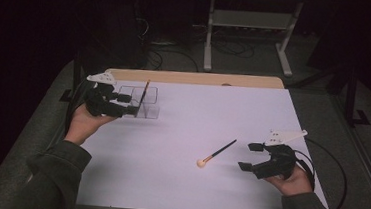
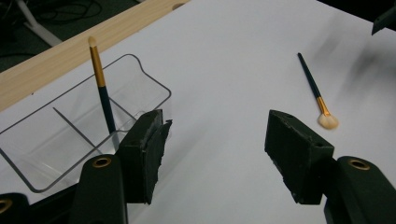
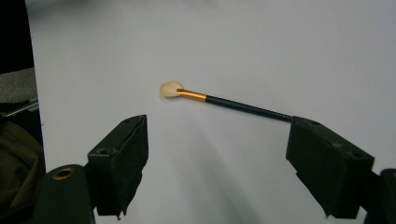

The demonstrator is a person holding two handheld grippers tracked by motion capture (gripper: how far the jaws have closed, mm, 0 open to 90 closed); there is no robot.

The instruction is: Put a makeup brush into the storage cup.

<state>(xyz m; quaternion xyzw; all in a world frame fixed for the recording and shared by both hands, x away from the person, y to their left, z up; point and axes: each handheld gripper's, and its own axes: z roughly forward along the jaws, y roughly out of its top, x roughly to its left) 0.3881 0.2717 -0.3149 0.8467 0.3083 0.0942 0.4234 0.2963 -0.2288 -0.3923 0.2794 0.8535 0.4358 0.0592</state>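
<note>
The right gripper [image 1: 250,157], jaws spread and empty, hovers just short of a slim dark-handled makeup brush with a gold ferrule and cream bristles [image 3: 219,100], lying flat on the white table [image 1: 197,115] ahead of its jaws. A clean pickup likely means closing squarely across the thin handle. The left gripper [image 1: 132,104], also spread wide, waits beside a clear plastic compartment organiser [image 2: 140,81] where a second brush [image 2: 102,93] stands.

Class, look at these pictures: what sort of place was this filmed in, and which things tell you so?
Probably a lab or workshop set up for recording. A table covered in white sheet stands in a dark room, cables trail on the floor behind, and each hand holds a gripper: left gripper, right gripper.
</note>
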